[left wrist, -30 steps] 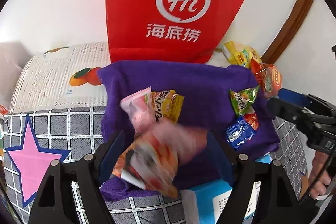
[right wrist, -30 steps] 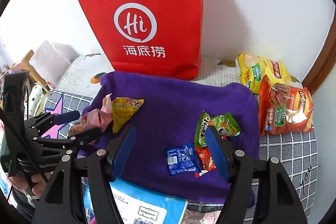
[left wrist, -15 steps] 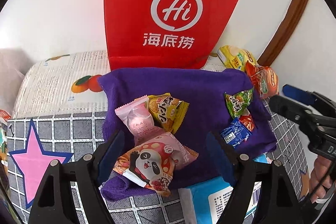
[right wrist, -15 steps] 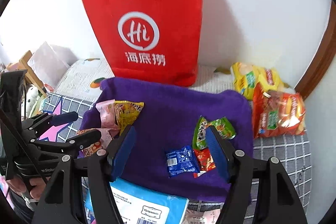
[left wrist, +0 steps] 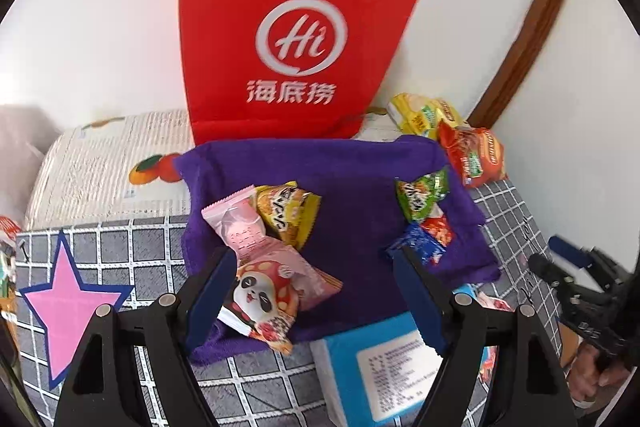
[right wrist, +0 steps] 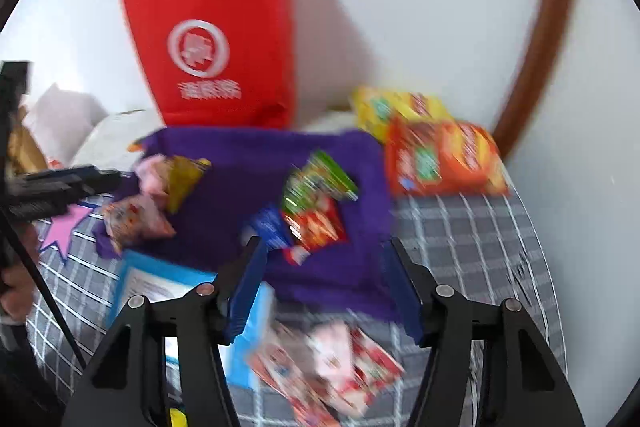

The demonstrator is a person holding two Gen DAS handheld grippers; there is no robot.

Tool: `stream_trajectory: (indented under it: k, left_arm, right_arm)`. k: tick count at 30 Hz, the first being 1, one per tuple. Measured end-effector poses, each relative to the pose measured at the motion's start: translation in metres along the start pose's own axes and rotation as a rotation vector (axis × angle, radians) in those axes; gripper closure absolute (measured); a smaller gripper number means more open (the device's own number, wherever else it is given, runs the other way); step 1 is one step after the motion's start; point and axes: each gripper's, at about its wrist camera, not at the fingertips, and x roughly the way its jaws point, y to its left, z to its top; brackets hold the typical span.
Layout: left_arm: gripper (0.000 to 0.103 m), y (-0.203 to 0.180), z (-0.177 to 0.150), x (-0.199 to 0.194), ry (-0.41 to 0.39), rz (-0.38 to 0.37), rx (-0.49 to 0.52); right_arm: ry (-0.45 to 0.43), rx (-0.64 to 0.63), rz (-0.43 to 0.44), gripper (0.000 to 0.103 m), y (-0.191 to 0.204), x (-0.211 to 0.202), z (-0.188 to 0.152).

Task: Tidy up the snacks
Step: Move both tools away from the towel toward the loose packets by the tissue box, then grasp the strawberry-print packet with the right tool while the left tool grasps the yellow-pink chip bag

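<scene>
A purple cloth [left wrist: 352, 179] lies before a red paper bag [left wrist: 292, 39]. On its left lie a panda snack pack [left wrist: 268, 299], a pink pack [left wrist: 240, 227] and a yellow pack [left wrist: 288, 211]. On its right lie a green pack [left wrist: 420, 195], a small red pack [left wrist: 438, 229] and a blue pack [left wrist: 420, 247]. My left gripper [left wrist: 312, 291] is open and empty above the cloth's near edge. My right gripper [right wrist: 324, 287] is open and empty over the cloth's [right wrist: 344, 267] near right part; this view is blurred.
A yellow chip bag [left wrist: 424, 115] and an orange chip bag [left wrist: 472, 155] lie at the back right. A blue tissue pack [left wrist: 384, 367] sits at the near edge. Red-and-pink packs [right wrist: 332, 367] lie near the right gripper. A pink star [left wrist: 68, 303] marks the checked tablecloth.
The panda pack dropped from my left gripper onto the cloth's left corner. The left gripper pulled back. The right gripper swung right, toward the near right of the cloth.
</scene>
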Motion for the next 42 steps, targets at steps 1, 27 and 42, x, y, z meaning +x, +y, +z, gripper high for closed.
stream_trajectory:
  k: [1, 27, 42]
  left_arm:
    - [0.024, -0.002, -0.001, -0.004, -0.006, -0.001, 0.007]
    - [0.024, 0.015, -0.074, -0.045, 0.030, 0.062, 0.032]
    - [0.024, 0.010, -0.099, -0.063, 0.030, 0.046, 0.041]
  right_arm:
    - [0.015, 0.012, -0.011, 0.051, -0.007, 0.002, -0.009]
    - [0.113, 0.173, 0.066, 0.031, -0.026, 0.066, -0.112]
    - [0.077, 0.252, 0.115, 0.071, -0.050, 0.029, -0.141]
